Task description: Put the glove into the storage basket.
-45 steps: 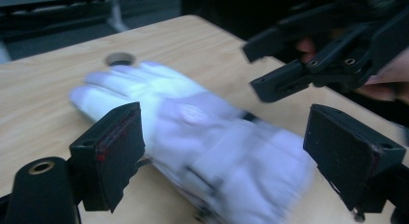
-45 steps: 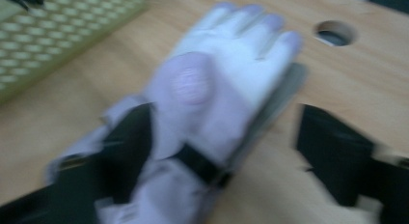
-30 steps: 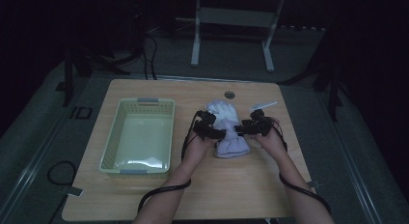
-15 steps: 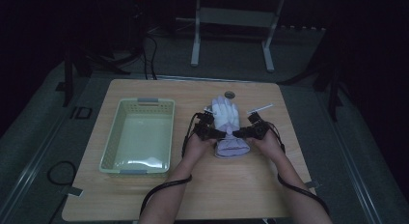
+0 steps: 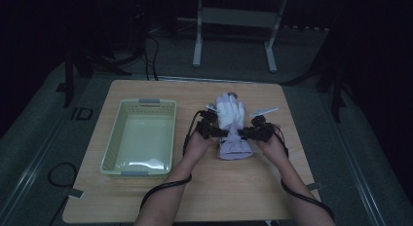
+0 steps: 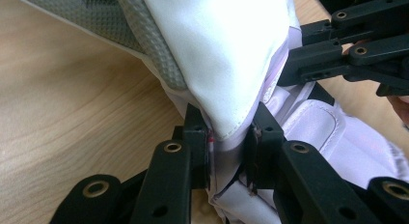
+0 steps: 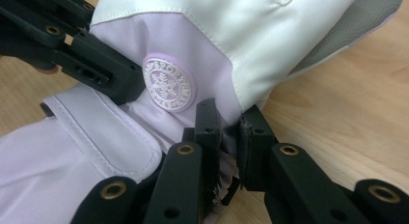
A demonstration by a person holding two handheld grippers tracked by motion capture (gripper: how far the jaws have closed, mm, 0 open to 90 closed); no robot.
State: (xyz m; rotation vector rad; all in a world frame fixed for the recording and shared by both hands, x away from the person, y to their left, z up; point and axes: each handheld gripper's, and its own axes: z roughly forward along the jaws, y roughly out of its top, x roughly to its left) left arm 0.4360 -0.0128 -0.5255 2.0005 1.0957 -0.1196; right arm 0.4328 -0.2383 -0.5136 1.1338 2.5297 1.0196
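A white and lilac winter glove [image 5: 231, 120] lies on the wooden table [image 5: 195, 187], fingers pointing away and cuff toward me. My left gripper [image 5: 217, 133] pinches the glove's left edge at the wrist, and my right gripper [image 5: 245, 133] pinches its right edge. Both pairs of jaws have just been closing and now press on fabric. In the left gripper view the pads squeeze a fold of the glove [image 6: 226, 55]. In the right gripper view the jaws clamp the glove [image 7: 270, 35] just below its round snowflake badge [image 7: 168, 84].
A pale green plastic basket [image 5: 111, 153] stands empty at the left of the table. A small round object [image 5: 233, 94] lies just beyond the glove's fingertips, and a white strip [image 5: 265, 110] lies to its right. Dark floor and a metal stand lie past the far edge.
Both grippers have drawn in to the glove's wrist and shut on its edges. The glove now lies flatter and straighter than a second ago.
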